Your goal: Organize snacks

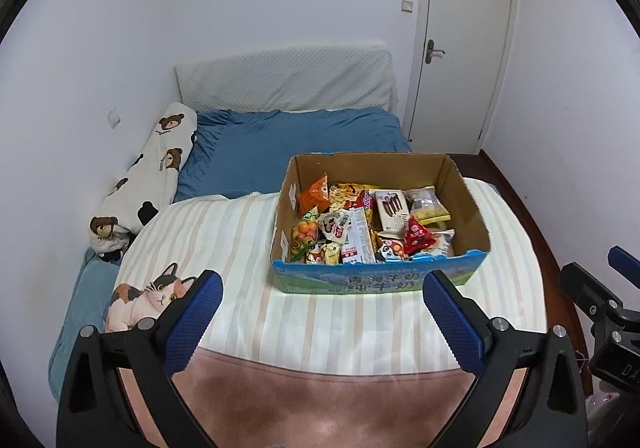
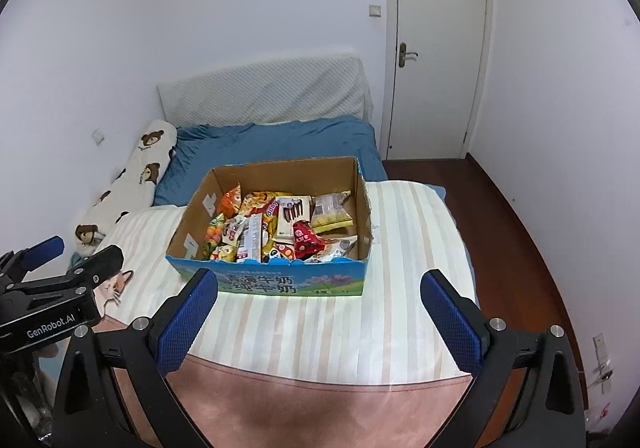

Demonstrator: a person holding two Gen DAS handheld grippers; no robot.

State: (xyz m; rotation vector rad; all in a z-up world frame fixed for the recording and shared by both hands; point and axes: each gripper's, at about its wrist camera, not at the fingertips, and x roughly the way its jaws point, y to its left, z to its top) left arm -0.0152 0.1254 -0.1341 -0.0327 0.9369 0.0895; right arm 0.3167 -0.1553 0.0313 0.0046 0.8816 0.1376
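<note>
A cardboard box with a blue printed front stands on the striped blanket on the bed. It holds several snack packets, among them a red triangular pack, an orange pack and a white biscuit box. The box also shows in the right wrist view. My left gripper is open and empty, held in front of the box's near wall. My right gripper is open and empty, also just short of the box.
A bear-print bolster lies along the left wall. A blue duvet and padded headboard are behind the box. A shut door is at the far right. Wood floor runs right of the bed.
</note>
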